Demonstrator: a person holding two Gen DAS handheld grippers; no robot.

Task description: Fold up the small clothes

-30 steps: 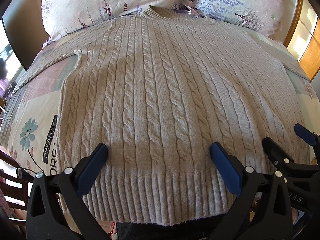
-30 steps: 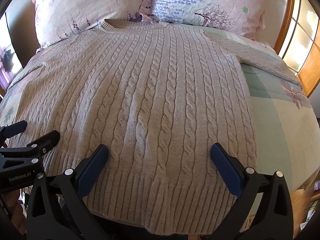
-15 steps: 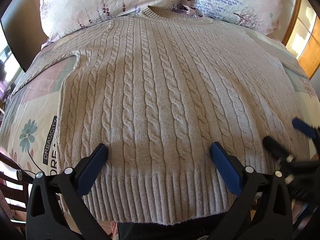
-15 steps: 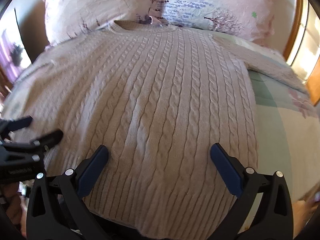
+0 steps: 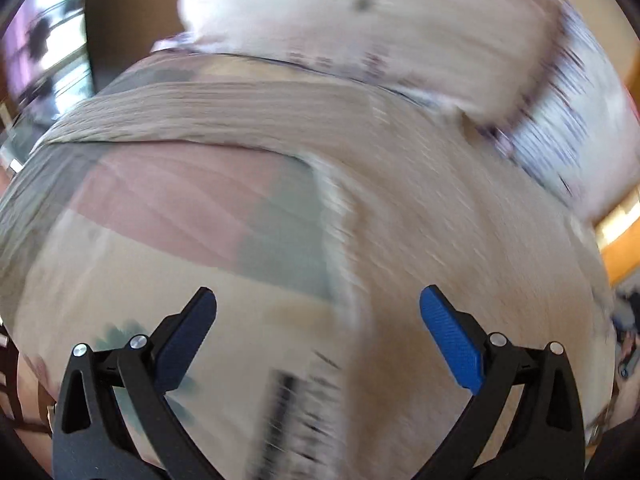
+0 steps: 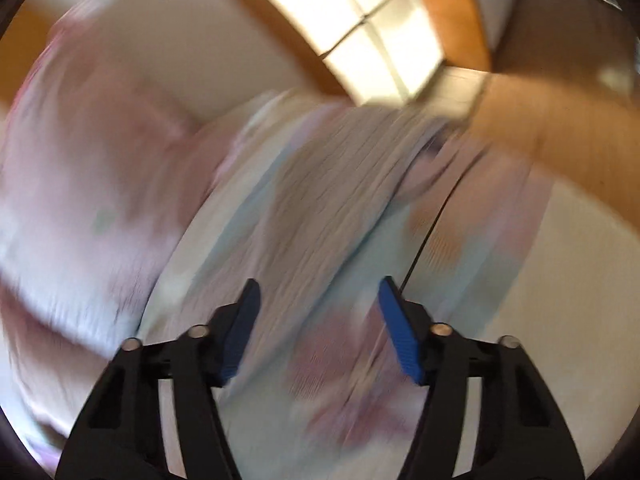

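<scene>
Both views are motion-blurred. A beige cable-knit sweater (image 5: 440,208) lies flat on the bed, its left sleeve (image 5: 192,112) stretched out to the left. My left gripper (image 5: 318,320) is open and empty above the sweater's left side edge and the bedsheet. In the right wrist view the sweater's right sleeve (image 6: 340,200) runs away from me over the sheet. My right gripper (image 6: 320,312) is open and empty above that sleeve, its jaws closer together than before.
Floral pillows (image 5: 400,28) lie at the head of the bed, one also in the right wrist view (image 6: 80,180). The patterned bedsheet (image 5: 180,216) shows beside the sweater. A wooden window frame (image 6: 400,32) and wooden furniture (image 6: 560,140) stand past the bed's right side.
Both grippers swung outward from the sweater's hem: the left toward the left sleeve side, the right toward the right sleeve. The right jaws narrowed. Both views became blurred.
</scene>
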